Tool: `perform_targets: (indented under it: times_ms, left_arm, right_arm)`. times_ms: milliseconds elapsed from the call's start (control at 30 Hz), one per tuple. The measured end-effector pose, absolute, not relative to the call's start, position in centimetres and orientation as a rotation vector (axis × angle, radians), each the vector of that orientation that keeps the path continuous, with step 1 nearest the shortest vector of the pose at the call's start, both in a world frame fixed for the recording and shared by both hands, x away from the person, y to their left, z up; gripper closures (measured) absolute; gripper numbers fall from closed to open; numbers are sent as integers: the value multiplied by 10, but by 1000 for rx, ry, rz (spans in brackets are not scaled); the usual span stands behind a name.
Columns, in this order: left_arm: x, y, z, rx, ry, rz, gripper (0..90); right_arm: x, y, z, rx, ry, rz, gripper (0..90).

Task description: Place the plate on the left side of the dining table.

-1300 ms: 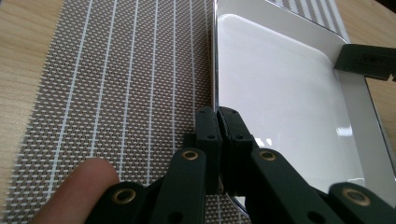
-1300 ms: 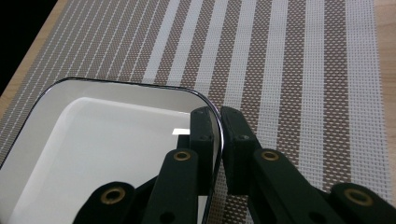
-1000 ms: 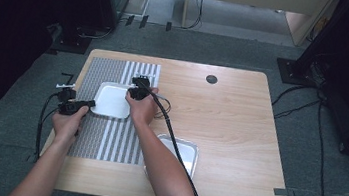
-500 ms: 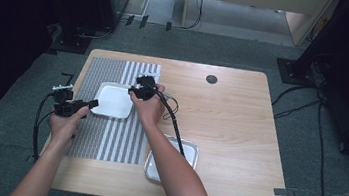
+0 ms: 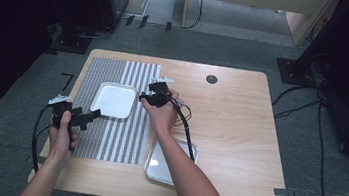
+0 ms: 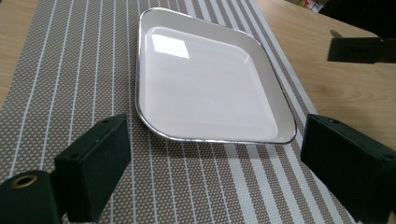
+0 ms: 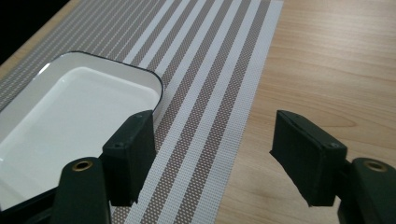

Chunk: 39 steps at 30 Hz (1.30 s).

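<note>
worktop (image 5: 238, 136): a light wooden top with rounded corners. it has a small dark round hole near the far edge.
placemat (image 5: 107, 135): a grey and white striped mat that lies flat on the left part of the worktop. the stripes run from the near side to the far side.
white tray (image 5: 114, 99): a square tray with rounded corners and a thin dark rim. it rests flat on the placemat, in the far half of it, and no gripper touches it. it is empty.
metal tray (image 5: 167, 162): a shiny tray on the bare wood near the front edge, just right of the placemat. the person's right forearm crosses above it.
left gripper (image 5: 90, 116): it is held at the near left corner of the white tray, a little apart from it. its jaws have just been opening and now stand wide. in the left gripper view the tray's near edge lies beyond the jaws, and nothing is between them.
right gripper (image 5: 145, 97): it is held just beside the right edge of the white tray, above the placemat. its jaws have just been opening and stand wide, with nothing between them.
</note>
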<state>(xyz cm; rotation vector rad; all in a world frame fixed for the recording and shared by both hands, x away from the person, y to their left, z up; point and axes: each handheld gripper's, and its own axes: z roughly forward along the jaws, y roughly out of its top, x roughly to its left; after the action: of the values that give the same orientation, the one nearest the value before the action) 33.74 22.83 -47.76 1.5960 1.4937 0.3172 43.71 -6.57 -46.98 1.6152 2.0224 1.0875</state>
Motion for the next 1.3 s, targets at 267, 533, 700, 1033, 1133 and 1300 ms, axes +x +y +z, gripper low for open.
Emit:
perform_targets:
  times_ms: [267,533,700,1033,1133,1300]
  left_arm:
    - [318,238,-479,1573,1526,347,87]
    - [305,240,-479,1605,1529,385,88]
    - [297,240,-478,1623,1504,392,88]
    - [281,237,-484,1723,1481,476,92]
    - [275,235,-486,1745,1463,489,92]
    - [265,236,-490,1744,1447,506,92]
  right_arm:
    - [418,-87,-462,1558,2053,1134,245]
    - [398,-106,-458,1512,2055,1169,246]
    - [388,-119,-455,1506,2047,1195,246]
    - [369,-149,-453,1484,2012,1197,245]
    - [364,-160,-456,1497,1997,1199,246]
    - [357,-178,-461,1516,1981,1189,246]
